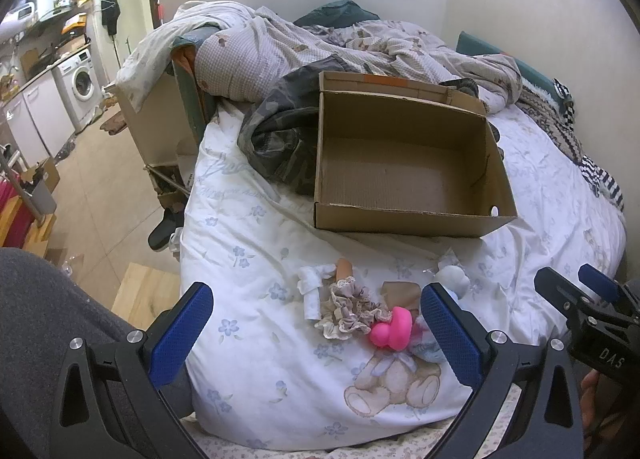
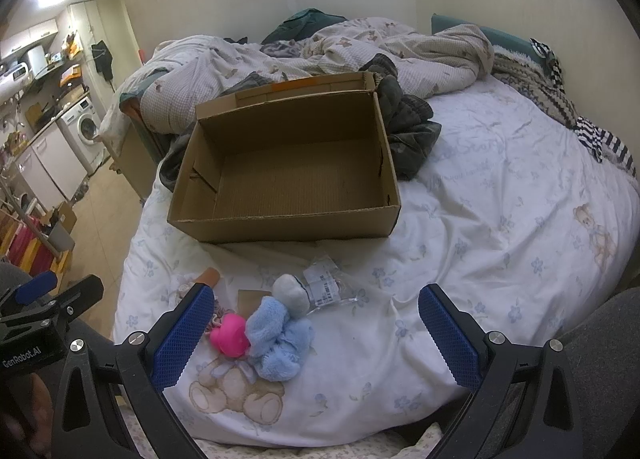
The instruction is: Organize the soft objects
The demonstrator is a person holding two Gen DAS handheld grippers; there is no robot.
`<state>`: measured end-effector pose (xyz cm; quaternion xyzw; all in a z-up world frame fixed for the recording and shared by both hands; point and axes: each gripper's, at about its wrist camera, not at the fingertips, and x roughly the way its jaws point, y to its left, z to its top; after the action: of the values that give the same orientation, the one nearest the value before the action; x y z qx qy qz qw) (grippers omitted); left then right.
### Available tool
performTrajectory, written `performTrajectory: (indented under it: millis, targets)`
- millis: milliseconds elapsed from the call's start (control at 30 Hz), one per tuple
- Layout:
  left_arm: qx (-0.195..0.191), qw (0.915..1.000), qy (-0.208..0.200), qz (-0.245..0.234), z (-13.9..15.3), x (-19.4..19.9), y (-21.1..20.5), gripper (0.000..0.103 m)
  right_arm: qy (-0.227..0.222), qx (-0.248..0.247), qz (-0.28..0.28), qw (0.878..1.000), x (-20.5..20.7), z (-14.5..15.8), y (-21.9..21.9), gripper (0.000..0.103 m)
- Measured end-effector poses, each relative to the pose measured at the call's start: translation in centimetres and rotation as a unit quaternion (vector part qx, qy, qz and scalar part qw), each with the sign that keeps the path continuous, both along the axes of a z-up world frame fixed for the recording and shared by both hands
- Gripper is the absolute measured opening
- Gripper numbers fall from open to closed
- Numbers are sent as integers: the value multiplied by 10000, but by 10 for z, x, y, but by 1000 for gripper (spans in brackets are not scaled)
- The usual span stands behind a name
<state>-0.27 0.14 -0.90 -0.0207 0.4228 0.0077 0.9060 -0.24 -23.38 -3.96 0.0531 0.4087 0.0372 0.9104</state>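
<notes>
An empty open cardboard box [image 1: 404,175] [image 2: 288,175] stands on the bed. In front of it lies a small pile: a pink soft toy [image 1: 391,327] [image 2: 230,335], a light blue fluffy cloth [image 2: 280,339], a grey-white plush piece [image 2: 291,293], a beige frilly fabric piece [image 1: 352,309] and white rolled socks [image 1: 312,287]. My left gripper [image 1: 316,331] is open above the pile, empty. My right gripper [image 2: 316,331] is open just right of the pile, empty; it also shows in the left wrist view [image 1: 576,287].
A clear plastic packet [image 2: 324,285] lies by the pile. A dark camouflage garment [image 1: 280,139] lies beside the box, a crumpled quilt [image 1: 320,47] behind it. The bed's left edge drops to the floor with a washing machine [image 1: 82,81] beyond.
</notes>
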Motion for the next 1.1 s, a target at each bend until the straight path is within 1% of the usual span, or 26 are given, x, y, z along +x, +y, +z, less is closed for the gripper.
performTrajectory:
  millis: [333, 433, 533, 633, 767, 833, 900, 1033, 1100]
  targets:
    - [-17, 10000, 38, 12, -1, -1, 0, 103, 14, 8, 0, 10000, 0, 1, -1, 103]
    - [-116, 9999, 72, -24, 10, -2, 3, 103, 178, -21, 86, 9998, 2, 4, 2, 103]
    - [-22, 9998, 199, -29, 21, 6, 3, 103, 309, 313, 195, 9988, 8, 12, 0, 103]
    - [43, 9992, 389, -55, 26, 16, 1, 103, 435, 429, 251, 9978, 16, 16, -1, 103]
    - [21, 9975, 692, -119, 26, 34, 1, 103, 809, 664, 460, 9934, 32, 15, -3, 103]
    - [111, 9968, 785, -107, 25, 44, 2, 103, 1027, 783, 523, 9902, 40, 12, -6, 103]
    - [223, 9948, 987, -110, 19, 57, 3, 103, 1249, 882, 570, 9866, 47, 6, -7, 103]
    - [268, 9903, 1363, -23, 6, 84, 10, 103, 1744, 1081, 611, 9768, 63, -13, -9, 103]
    - [215, 9878, 1540, 39, -3, 96, 15, 103, 2000, 1150, 589, 9712, 71, -25, -9, 103]
